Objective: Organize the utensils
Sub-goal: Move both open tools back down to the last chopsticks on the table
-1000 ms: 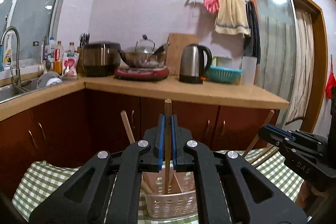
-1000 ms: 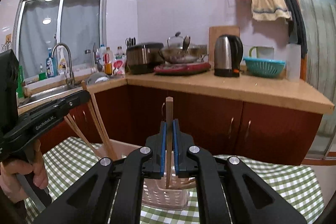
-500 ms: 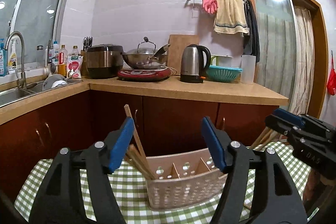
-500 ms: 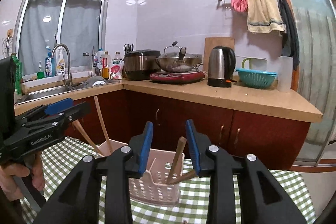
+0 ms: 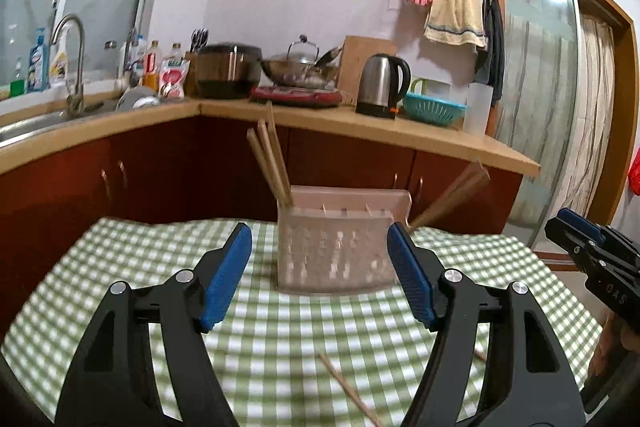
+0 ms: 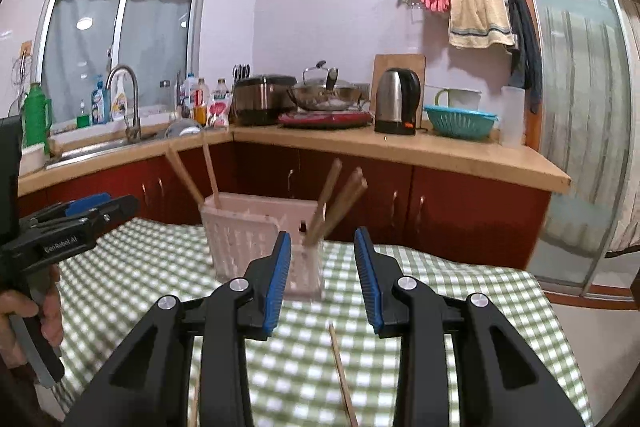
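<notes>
Two grippers stand short of a pale slotted utensil basket (image 5: 334, 251) on the green-checked tabletop (image 5: 120, 267); left gripper (image 5: 319, 267) fingers spread wide, nothing between them, right gripper (image 6: 322, 275) fingers parted more narrowly and also empty. Both sets of fingers have just been opening. Wooden chopsticks (image 5: 270, 157) lean out of the basket's left end, more chopsticks (image 6: 336, 203) slant from its right end, and one loose chopstick (image 6: 342, 373) lies flat on the cloth, near the grippers, touching neither.
</notes>
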### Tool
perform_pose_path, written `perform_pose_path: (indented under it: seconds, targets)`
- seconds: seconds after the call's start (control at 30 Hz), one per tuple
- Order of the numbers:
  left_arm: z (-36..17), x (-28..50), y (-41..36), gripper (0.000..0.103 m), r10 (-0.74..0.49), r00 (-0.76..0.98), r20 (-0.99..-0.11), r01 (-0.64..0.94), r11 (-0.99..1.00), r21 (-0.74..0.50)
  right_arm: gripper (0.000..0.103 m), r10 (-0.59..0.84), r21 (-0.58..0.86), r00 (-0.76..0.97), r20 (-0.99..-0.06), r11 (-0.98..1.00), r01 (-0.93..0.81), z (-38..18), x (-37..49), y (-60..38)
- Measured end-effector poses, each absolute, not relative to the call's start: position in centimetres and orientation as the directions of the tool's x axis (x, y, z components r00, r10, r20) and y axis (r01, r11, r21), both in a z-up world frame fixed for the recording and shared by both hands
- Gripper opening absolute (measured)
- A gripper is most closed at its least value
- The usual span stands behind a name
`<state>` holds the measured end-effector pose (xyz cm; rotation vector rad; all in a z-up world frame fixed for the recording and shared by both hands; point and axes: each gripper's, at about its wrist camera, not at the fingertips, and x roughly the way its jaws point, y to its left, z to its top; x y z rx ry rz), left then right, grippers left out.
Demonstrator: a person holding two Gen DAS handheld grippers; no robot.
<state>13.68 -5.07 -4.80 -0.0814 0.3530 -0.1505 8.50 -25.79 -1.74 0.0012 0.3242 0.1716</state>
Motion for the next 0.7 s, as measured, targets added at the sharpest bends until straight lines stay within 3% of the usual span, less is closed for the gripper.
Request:
perform_pose_path:
  seconds: [0.7]
  targets:
    - [-13.7, 6.8, -10.2, 0.068, -0.095, 0.845, -0.527, 0.06, 0.995, -0.083, 0.034, 0.206, 0.028, 0.867, -0.454, 0.976, -0.217, -9.3, 3.8, -29.5]
